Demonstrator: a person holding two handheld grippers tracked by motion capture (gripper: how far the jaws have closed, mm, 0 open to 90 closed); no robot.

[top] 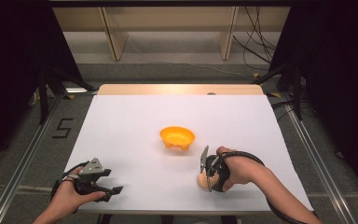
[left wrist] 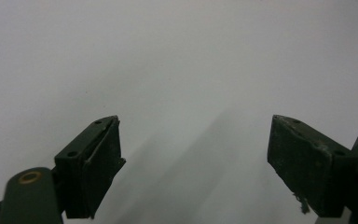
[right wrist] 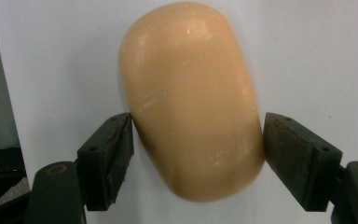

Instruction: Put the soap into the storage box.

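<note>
The right tool stands wide, its jaws flanking one smooth peach-coloured egg-shaped object that lies on the white bench near its front edge; whether the pads press it I cannot tell. The left tool is spread, holding nothing, low over the front left corner. One orange plastic bowl sits mid-bench. The right hand reaches leftward, wrist bent.

White table, wooden strip at far edge. On it: 1 orange bowl near centre, 1 peach egg-shaped object nearer the front.
</note>
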